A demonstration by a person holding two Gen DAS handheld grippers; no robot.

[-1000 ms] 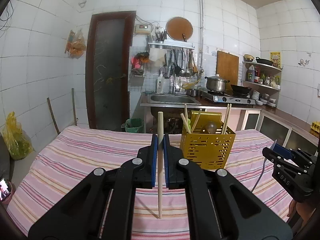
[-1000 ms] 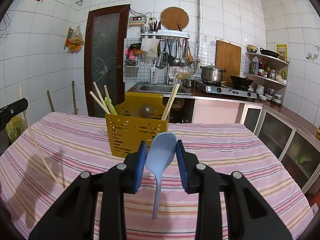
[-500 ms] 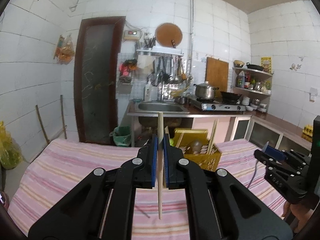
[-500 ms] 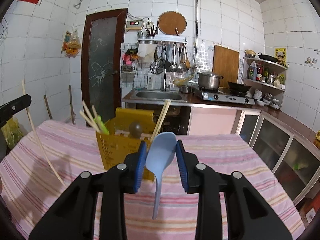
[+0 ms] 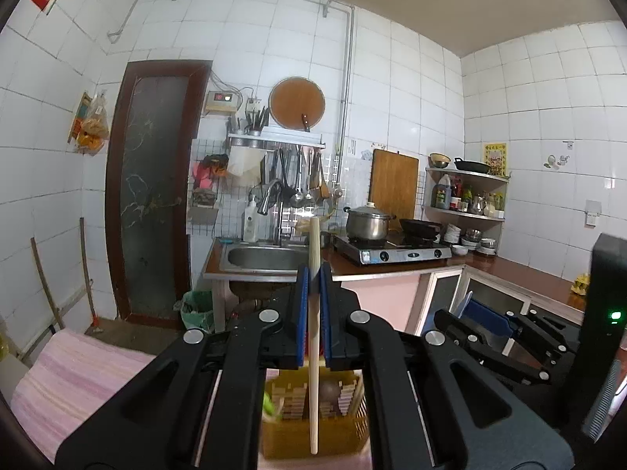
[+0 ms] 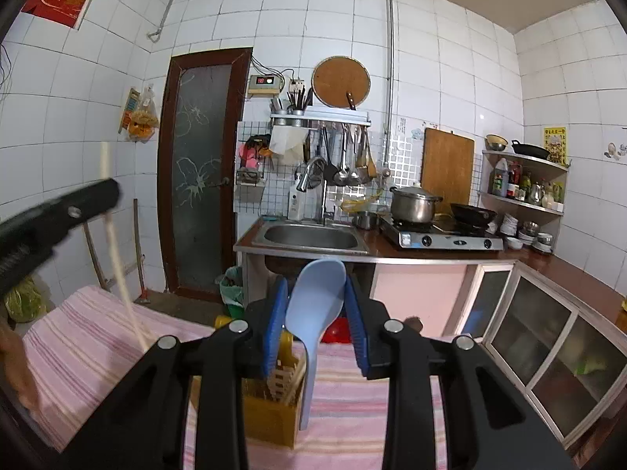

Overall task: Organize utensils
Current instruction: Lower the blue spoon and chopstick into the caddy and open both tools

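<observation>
Left hand-held gripper (image 5: 312, 315) clenches an upright chopstick (image 5: 313, 352); right hand-held gripper (image 6: 313, 327) grasps a blue spoon (image 6: 315, 305), yellow basket (image 6: 270, 417) at 6 o'clock.

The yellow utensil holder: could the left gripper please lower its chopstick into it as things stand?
Probably yes: the left gripper holds the chopstick upright over the yellow utensil holder, whose open top seems unobstructed.

Our left gripper (image 5: 312, 309), matte black plastic arms, blue finger pads, silver round screws, our right gripper (image 6: 316, 323) built alike
</observation>
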